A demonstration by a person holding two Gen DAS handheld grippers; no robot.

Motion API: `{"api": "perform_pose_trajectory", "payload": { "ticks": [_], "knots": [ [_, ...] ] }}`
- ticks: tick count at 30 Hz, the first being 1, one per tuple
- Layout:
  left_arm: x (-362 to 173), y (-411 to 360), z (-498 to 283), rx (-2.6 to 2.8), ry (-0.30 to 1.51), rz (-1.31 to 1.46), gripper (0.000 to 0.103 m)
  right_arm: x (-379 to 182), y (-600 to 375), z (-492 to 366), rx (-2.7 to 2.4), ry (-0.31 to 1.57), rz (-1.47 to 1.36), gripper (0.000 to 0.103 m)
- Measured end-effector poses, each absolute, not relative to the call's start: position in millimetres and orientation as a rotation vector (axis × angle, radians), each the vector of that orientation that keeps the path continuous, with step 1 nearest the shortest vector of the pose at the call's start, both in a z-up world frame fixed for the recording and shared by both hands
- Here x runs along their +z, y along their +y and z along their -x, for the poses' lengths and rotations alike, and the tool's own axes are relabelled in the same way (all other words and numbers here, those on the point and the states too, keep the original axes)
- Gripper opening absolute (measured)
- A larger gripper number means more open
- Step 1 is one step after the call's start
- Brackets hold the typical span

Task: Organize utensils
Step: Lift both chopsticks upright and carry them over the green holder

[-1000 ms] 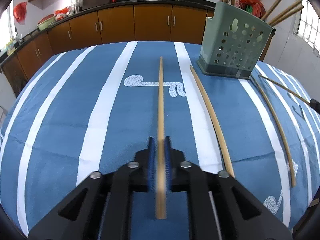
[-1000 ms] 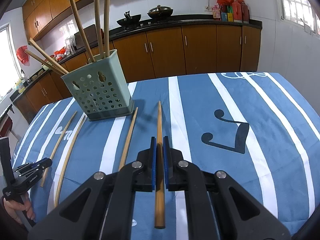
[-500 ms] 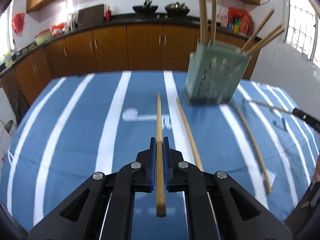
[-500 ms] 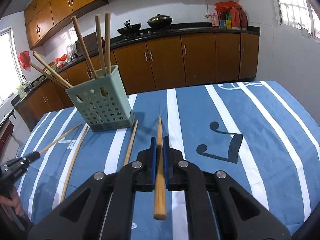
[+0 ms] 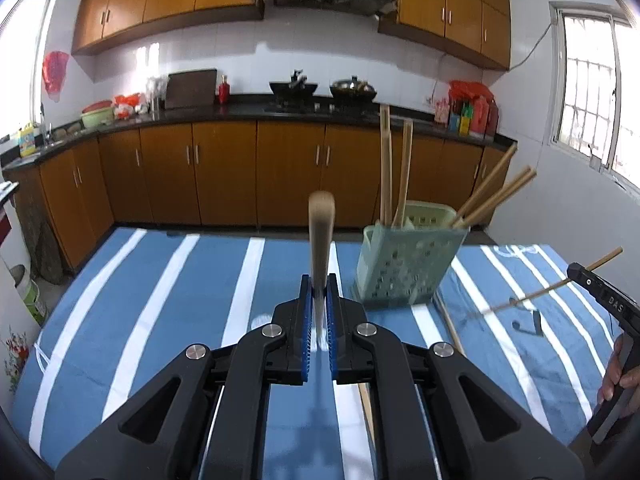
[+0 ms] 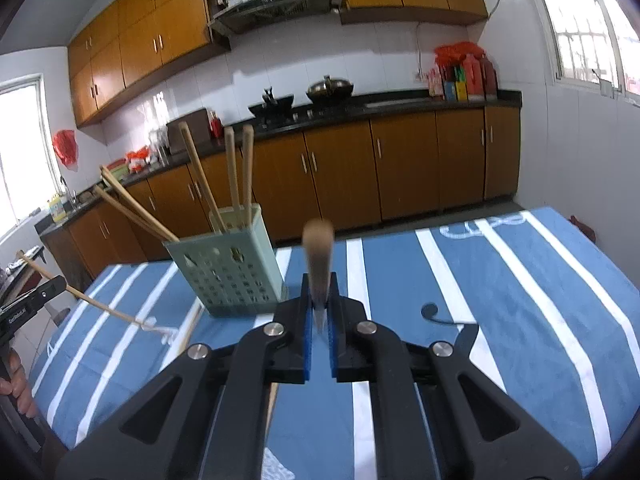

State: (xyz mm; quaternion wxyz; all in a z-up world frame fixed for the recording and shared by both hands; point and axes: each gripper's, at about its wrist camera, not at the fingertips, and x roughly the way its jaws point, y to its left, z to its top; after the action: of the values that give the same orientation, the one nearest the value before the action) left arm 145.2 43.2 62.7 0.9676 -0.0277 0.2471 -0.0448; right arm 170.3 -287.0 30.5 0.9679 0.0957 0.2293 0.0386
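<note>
Taking the green holder [image 5: 408,264] as the landmark: it is standing upright on the blue striped tablecloth [image 5: 168,304], toward the table's far edge, with several chopsticks leaning out of its top. To the left of the holder, the left gripper [image 5: 320,312] is pinching a chopstick [image 5: 321,232] between its blue pads [image 5: 306,316], the stick pointing up and forward toward the camera so its blurred end is covering part of the brown cabinets [image 5: 224,172] behind the holder. Just in front of the holder and to its right, a loose chopstick [image 5: 450,322] is lying flat on the cloth, partly hidden by the gripper's black body. Farther right of the holder, the right gripper [image 6: 320,312] is pinching a second chopstick [image 6: 318,256] in the same raised way; seen from the left camera, this stick [image 5: 560,284] is hanging well above the cloth, slanting across the stripes. From the right camera, the holder [image 6: 226,270] is sitting left of the jaws, and another loose stick [image 6: 190,330] is lying on the cloth in front of it, its near end disappearing behind the gripper. Nothing is covering the holder's open top, though the leaning sticks are crowding its left and back compartments. Behind the holder, two pans [image 6: 300,94] are sitting on the black counter.
</note>
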Motion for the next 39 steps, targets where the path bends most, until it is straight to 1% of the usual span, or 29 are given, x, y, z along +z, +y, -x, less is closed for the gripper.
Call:
{"api": "perform_pose_trajectory", "payload": {
  "ticks": [12,19,27,33,39],
  "knots": [
    [73.9,35.9,-151.6,-0.101,0.470,0.044,0.007,48.0,-280.5,-170.9,0.093,0.423,-0.182,0.008],
    [107.6,31.5,-145.2,-0.174,0.413,0.061,0.007,94.6,-276.0,-162.7,0.189,0.343,-0.201,0.008],
    [159.4,4.3,-139.4,-0.251,0.278,0.061,0.007,152.7,-256.7,-155.1,0.293,0.208,-0.230,0.008],
    [176.1,-13.9,-159.0,-0.242,0.229,0.052,0.007,185.8,-234.8,-162.1,0.290,0.088,-0.200,0.008],
    [169.7,-22.7,-182.5,-0.230,0.268,0.040,0.007,207.7,-218.8,-190.0,0.257,-0.021,-0.172,0.008]
  ]
}}
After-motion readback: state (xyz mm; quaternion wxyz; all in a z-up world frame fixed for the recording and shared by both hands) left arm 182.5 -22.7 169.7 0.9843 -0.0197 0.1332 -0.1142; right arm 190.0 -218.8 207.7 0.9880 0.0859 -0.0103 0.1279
